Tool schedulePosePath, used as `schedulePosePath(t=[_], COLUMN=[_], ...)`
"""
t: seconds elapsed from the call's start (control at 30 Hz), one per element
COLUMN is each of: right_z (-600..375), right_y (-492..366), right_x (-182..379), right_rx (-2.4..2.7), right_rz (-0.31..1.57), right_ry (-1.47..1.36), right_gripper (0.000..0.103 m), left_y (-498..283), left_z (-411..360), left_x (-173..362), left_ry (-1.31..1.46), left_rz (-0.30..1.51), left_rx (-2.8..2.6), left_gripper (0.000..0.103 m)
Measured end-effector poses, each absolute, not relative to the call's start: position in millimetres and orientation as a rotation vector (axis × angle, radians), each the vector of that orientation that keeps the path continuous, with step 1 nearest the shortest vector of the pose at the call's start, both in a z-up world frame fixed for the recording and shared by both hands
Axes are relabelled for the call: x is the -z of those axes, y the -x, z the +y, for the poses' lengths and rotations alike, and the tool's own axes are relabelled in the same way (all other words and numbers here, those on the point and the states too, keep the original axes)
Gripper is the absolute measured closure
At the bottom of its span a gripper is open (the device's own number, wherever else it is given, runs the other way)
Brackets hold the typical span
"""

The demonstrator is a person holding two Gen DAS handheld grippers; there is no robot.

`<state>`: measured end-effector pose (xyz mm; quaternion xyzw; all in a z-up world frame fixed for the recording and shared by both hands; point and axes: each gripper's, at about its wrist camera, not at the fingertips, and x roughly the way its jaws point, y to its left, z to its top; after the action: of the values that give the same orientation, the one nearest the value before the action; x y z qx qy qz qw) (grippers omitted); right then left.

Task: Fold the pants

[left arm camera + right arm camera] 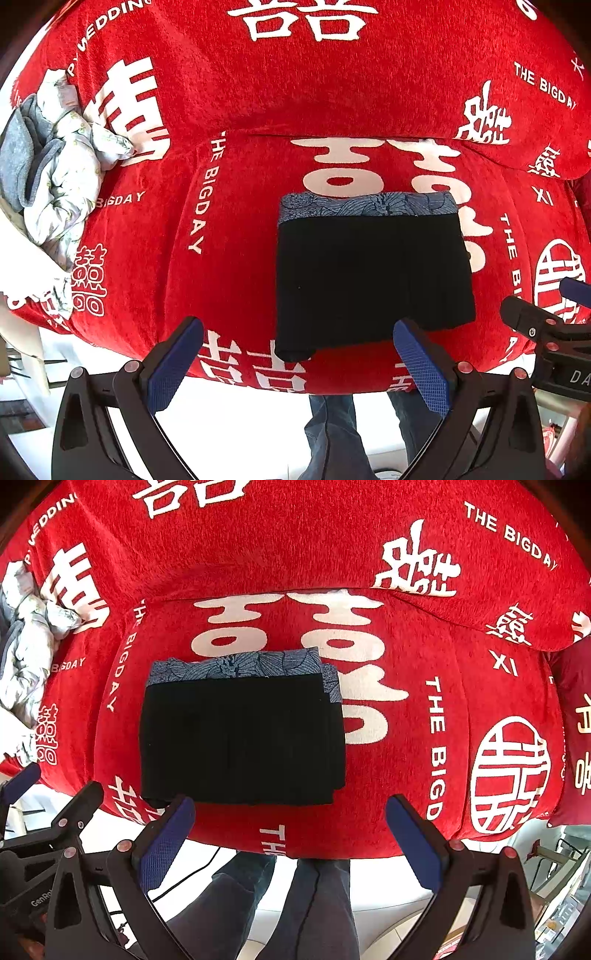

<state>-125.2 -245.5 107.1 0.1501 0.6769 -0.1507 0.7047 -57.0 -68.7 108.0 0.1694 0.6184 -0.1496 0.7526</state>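
Observation:
Black pants lie folded into a compact rectangle on the red sofa seat, on top of a blue patterned garment whose far edge shows. The right wrist view shows the same black pants and blue garment. My left gripper hovers open just short of the pile's near edge, holding nothing. My right gripper is open too, over the seat's front edge, its left finger near the pile's near-left corner. The right gripper appears at the left view's right edge.
A crumpled heap of white-patterned and grey clothes lies on the sofa's left side. The red sofa cover with white lettering rises into a backrest behind. A person's legs in dark trousers stand on white floor below.

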Motion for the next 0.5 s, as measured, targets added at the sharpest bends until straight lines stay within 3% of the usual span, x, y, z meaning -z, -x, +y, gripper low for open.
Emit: schedulePosePath(t=[0.5], right_z=[-245.9], right_y=[124.2], right_x=[-105.5], right_rx=[0.337], right_rz=[1.509], right_ry=[-0.326], right_gripper=[0.0], left_y=[57.1], left_z=[-70.0], left_x=[-107.1], left_ry=[-0.386], left_rz=[1.353], left_rx=[0.332], left_gripper=[0.0])
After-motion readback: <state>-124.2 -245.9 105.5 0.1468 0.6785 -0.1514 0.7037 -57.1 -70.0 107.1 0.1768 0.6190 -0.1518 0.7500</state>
